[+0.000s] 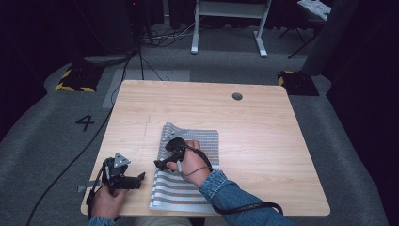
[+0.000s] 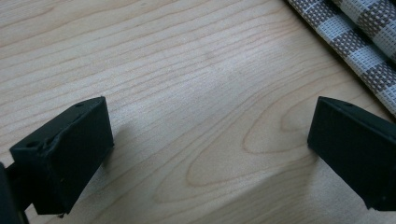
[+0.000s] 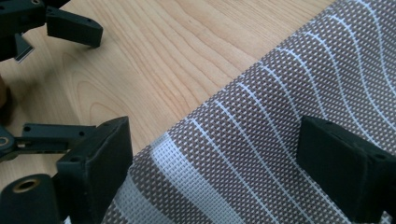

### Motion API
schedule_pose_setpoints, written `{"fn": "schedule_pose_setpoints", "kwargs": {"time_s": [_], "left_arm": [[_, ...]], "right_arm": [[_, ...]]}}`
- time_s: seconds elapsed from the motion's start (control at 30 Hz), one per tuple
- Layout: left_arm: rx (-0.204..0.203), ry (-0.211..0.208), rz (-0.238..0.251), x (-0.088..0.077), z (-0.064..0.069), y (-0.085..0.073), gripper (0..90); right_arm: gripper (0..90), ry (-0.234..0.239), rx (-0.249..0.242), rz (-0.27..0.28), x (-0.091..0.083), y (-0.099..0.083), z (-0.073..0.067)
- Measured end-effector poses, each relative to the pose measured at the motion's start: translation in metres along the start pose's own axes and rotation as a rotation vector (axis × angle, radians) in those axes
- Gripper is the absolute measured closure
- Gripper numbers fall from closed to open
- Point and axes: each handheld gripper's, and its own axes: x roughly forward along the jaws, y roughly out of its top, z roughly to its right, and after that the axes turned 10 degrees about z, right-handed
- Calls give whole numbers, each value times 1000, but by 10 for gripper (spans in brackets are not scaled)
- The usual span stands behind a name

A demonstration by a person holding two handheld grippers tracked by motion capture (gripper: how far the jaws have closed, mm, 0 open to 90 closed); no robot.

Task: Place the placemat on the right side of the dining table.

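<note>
Cloth [image 1: 188, 169], a striped woven piece in brown-grey and white, lay flat at the near middle of the wooden table [image 1: 263, 141], running from the near edge toward the centre, its far left corner rucked up a little. Weave looked open and coarse in the right gripper view, so it was judged light, limp and fairly grippy rather than slick; not fragile, though the loose mesh might snag on a jaw corner. It seemed to lie in more than one layer, so a pinch could easily take one layer and leave the rest. Right gripper [image 1: 165, 159] hovered low over the cloth's left edge [image 3: 154, 144], jaws standing wide apart, one over bare wood and one over fabric, nothing pinched between them. Left gripper [image 1: 134, 180] rested over bare table to the left of the cloth, near the near edge, jaws also spread with only wood grain between them; a strip of the cloth [image 2: 355, 51] showed at the far right of its own view. Best hold was judged to be that left edge or a corner, pinched through the full thickness, since the flat middle offered no purchase.
</note>
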Motion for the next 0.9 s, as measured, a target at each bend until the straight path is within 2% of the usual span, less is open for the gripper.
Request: {"fn": "schedule_pose_setpoints", "kwargs": {"time_s": [0.1,0.13,0.17,0.2,0.27,0.3,0.37,0.53,0.57,0.6,0.63,0.67,0.7,0.73,0.77,0.8,0.83,0.87,0.9], "left_arm": [[0,0,0,0,0,0,2],[0,0,0,0,0,0,2],[0,0,0,0,0,0,2],[0,0,0,0,0,0,2],[0,0,0,0,0,0,2],[0,0,0,0,0,0,2],[0,0,0,0,0,0,2],[0,0,0,0,0,0,2],[0,0,0,0,0,0,2],[0,0,0,0,0,0,2],[0,0,0,0,0,0,2],[0,0,0,0,0,0,2],[0,0,0,0,0,0,2],[0,0,0,0,0,0,2],[0,0,0,0,0,0,2],[0,0,0,0,0,0,2],[0,0,0,0,0,0,2],[0,0,0,0,0,0,2],[0,0,0,0,0,0,2]], "right_arm": [[106,-6,22,9,1,-2,1],[106,-3,52,13,1,-3,0],[115,-4,36,7,2,-4,2],[136,11,61,7,2,-4,1],[150,8,50,2,2,-4,1],[197,14,55,-3,2,-4,2],[207,49,65,4,2,-6,6],[243,73,96,24,0,-9,10],[265,69,73,21,0,-10,12],[284,79,85,20,-1,-10,12],[334,81,70,18,-2,-10,13],[340,92,90,13,-3,-9,13],[357,95,76,19,-4,-9,14],[440,107,78,11,-4,-9,15],[451,116,98,6,-6,-9,15],[451,116,98,6,-6,-9,15],[514,130,107,16,-6,-9,14],[550,135,107,3,-7,-10,15],[627,142,106,7,-8,-10,16]]}}
